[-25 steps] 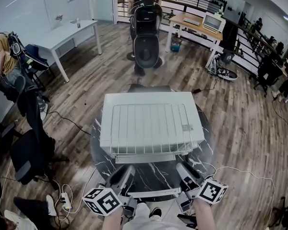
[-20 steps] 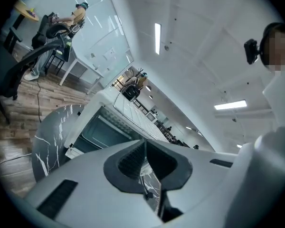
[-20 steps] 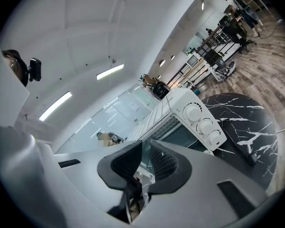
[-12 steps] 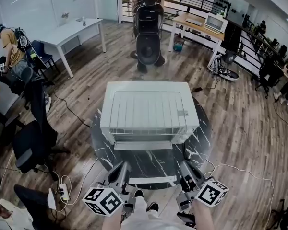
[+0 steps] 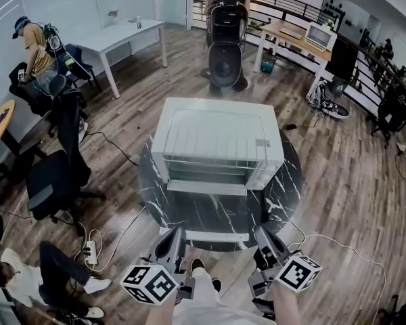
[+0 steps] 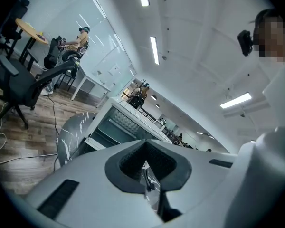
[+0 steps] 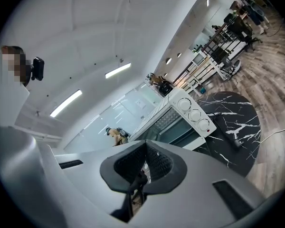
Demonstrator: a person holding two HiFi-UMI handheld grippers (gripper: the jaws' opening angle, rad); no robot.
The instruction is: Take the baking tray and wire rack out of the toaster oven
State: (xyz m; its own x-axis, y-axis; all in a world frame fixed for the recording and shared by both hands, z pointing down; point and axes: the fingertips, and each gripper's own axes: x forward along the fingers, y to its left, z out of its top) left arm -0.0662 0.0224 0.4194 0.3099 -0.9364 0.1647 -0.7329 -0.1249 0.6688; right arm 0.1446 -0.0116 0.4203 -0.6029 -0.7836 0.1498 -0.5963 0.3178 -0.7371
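Observation:
The white toaster oven stands on a round black marble table, its door folded down toward me. A wire grid shows inside the oven. A thin pale flat piece, which I cannot tell apart as tray or rack, lies on the table near its front edge. My left gripper and right gripper hover just off that edge, one at each end of the piece. Both are shut with nothing between the jaws, as seen on the left gripper and right gripper.
Black office chairs stand to the left, with a power strip and cables on the wood floor. A seated person is at far left and another with a backpack sits behind the oven. A white desk stands at the back.
The head view has drawn back, so the oven and table look smaller and farther off. Both grippers have pulled back toward me to the table's front edge; the pale piece stays near that edge.

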